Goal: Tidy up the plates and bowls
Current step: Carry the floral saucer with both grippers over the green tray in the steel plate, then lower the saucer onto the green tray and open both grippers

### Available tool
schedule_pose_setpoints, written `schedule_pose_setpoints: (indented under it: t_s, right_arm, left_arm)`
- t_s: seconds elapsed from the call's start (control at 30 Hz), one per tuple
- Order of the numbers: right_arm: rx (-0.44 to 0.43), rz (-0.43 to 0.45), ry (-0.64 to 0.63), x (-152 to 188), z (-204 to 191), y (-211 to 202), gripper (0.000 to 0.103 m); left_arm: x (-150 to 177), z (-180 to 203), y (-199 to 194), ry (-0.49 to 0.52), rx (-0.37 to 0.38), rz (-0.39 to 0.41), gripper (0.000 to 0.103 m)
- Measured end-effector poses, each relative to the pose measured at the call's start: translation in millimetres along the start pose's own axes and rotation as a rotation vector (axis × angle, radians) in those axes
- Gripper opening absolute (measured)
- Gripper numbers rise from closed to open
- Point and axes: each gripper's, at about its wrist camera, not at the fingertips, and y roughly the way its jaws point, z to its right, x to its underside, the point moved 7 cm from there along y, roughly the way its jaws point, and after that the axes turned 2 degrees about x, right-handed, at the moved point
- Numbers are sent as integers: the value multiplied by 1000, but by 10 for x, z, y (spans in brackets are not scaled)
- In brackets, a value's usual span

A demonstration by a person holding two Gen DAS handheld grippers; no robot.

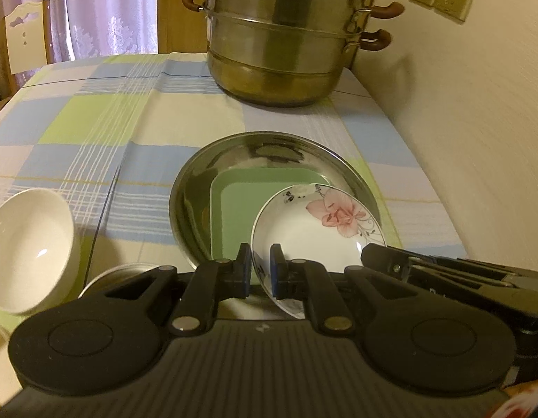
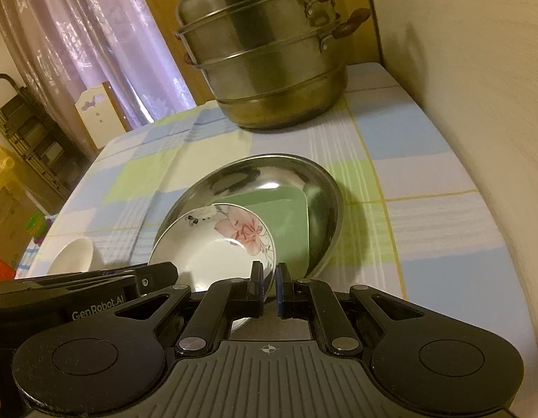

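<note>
Black jaws on both tools are closed onto the rim of one floral plate [image 1: 314,230]: the left gripper [image 1: 261,271] is clamped on its near left edge and the right gripper [image 2: 268,289] on its near right edge, so the plate is held between the two and tilted up toward the cameras. The step in hand is judged to be the lowering of this plate onto the stack. Both grips should be kept level with each other, the far edge should be set down first, and the jaws should be released only once the plate is supported. Just beyond and beneath the plate, a green square tray [image 1: 234,209] is seated in a steel basin [image 1: 269,142]. A white bowl [image 1: 28,247] is left nearby on the checked tablecloth [image 1: 94,122]; a tiered steel steamer [image 1: 279,35] is placed well behind.
</note>
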Motion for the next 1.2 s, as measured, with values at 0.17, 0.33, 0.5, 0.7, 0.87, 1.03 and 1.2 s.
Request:
schedule_pose_setpoints:
  t_s: [0.17, 0.33, 0.5, 0.7, 0.87, 1.03, 1.2]
  right_arm:
    - [4, -13, -4, -105, 50, 215, 7]
    - [-3, -38, 8, -165, 111, 429, 7]
    - [0, -59, 1, -183, 163, 609, 7]
    - [5, -82, 15, -156, 223, 754, 7]
    - [2, -78, 13, -171, 239, 803, 7]
    - [10, -74, 6, -202, 233, 830, 7]
    - [16, -73, 13, -210, 217, 824, 7]
  left_arm:
    - [-105, -35, 231, -12, -18, -16, 10]
    - [-161, -90, 427, -31, -32, -35, 9]
    - [-153, -129, 583, -43, -47, -67, 9]
    - [-154, -152, 737, -56, -59, -97, 9]
    - [-175, -160, 810, -56, -69, -106, 9]
    - [-191, -166, 840, -59, -75, -107, 9]
    - [-229, -185, 815, -68, -74, -102, 10]
